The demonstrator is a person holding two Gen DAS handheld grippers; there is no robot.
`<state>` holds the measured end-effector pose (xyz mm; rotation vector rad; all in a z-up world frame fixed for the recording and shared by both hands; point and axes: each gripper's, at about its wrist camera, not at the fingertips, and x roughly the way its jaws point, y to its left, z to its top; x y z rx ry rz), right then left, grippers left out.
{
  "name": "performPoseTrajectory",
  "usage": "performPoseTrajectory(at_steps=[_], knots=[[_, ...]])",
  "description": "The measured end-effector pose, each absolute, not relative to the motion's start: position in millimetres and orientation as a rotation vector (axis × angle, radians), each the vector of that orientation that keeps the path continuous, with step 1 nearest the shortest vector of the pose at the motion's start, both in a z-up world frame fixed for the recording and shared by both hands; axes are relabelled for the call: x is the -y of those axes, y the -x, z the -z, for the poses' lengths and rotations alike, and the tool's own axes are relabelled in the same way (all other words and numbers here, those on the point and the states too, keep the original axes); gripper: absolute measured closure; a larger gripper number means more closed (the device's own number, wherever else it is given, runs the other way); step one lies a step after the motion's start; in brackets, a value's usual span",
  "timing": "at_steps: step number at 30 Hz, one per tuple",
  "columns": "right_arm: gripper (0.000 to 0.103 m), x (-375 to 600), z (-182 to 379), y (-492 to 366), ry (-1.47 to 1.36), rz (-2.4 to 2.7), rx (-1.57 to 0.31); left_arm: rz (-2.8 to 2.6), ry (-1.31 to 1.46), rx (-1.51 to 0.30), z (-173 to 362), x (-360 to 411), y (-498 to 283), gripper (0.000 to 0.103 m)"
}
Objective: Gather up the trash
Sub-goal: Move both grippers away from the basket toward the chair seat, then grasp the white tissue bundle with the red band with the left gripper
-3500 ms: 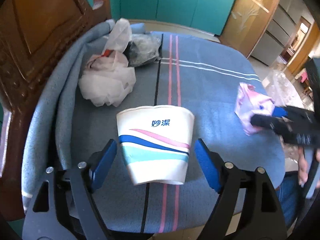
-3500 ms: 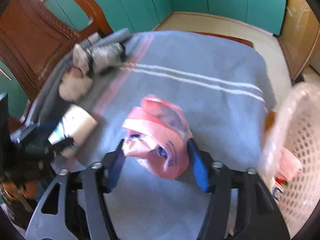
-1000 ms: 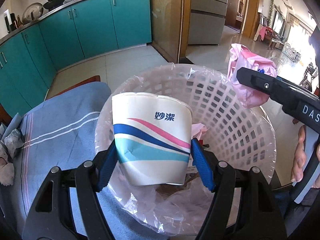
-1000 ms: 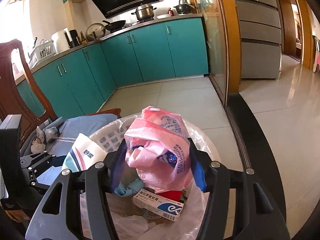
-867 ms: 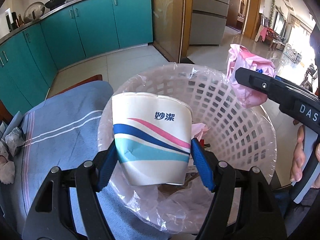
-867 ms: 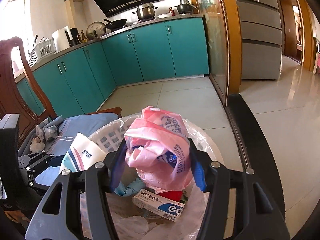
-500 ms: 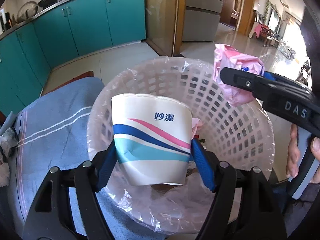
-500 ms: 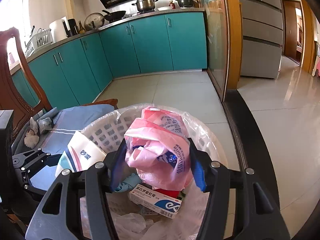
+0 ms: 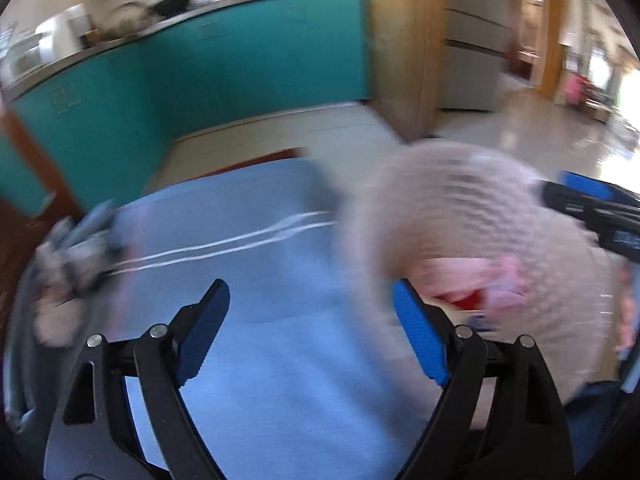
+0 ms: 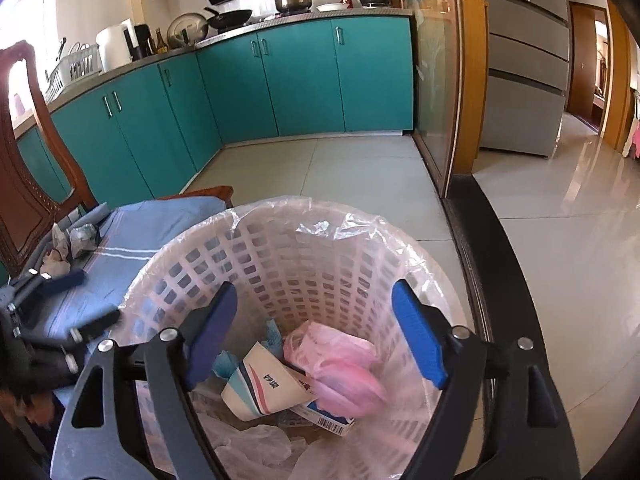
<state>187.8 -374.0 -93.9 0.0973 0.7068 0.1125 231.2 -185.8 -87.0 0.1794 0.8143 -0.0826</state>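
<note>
Remaining trash (image 10: 66, 246) lay at far left of blue cloth (image 10: 132, 232). Left gripper (image 9: 312, 328) spread wide, empty, view blurred. Paper cup (image 10: 260, 388) and pink bag (image 10: 340, 364) lay in basket (image 10: 280, 256). Right gripper (image 10: 314, 334) spread wide, empty, above basket. Risk: hasty swing could knock basket over.

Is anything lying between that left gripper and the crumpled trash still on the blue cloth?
Nothing visible. The left gripper is open and empty over bare blue cloth, and the remaining trash sits at the cloth's far left edge with only open cloth between, though that view is blurred.
</note>
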Motion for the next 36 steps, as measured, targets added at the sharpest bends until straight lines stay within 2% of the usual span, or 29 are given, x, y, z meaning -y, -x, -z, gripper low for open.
performPoseTrajectory(at_steps=[3,7,12,14,15,18,21,25,28,36], knots=[[0.022,365.9,95.1,-192.7,-0.072,-0.111,-0.715,-0.095,-0.177,-0.830,93.2,131.4,-240.3,0.019],[0.022,354.3,95.4,-196.6,-0.057,-0.122,-0.714,-0.331,-0.171,-0.836,92.2,52.9,-257.5,0.027],[0.022,337.2,93.7,-204.5,-0.049,-0.148,-0.711,-0.498,-0.206,-0.884,98.2,-11.8,-281.3,0.027],[0.022,330.1,93.1,-207.7,-0.044,-0.159,-0.710,-0.512,-0.208,-0.924,105.1,-24.0,-285.7,0.036],[0.022,326.0,92.8,-209.6,-0.042,-0.166,-0.709,-0.507,-0.219,-0.950,110.0,-25.7,-287.2,0.045],[0.022,315.7,92.7,-214.3,-0.032,-0.182,-0.712,-0.477,-0.225,-0.992,120.3,-26.7,-289.8,0.055],[0.022,305.2,92.8,-218.4,-0.020,-0.198,-0.713,-0.468,-0.201,-1.012,126.9,-33.4,-290.9,0.073],[0.022,289.0,93.1,-224.5,-0.006,-0.219,-0.713,-0.452,-0.179,-1.003,128.0,-41.9,-286.0,0.089],[0.022,279.3,90.3,-226.0,-0.016,-0.248,-0.703,-0.426,-0.183,-0.980,121.0,-38.2,-273.2,0.092],[0.022,259.9,84.8,-228.6,-0.072,-0.363,-0.705,-0.276,-0.140,-0.932,101.4,-11.1,-215.4,0.092]])
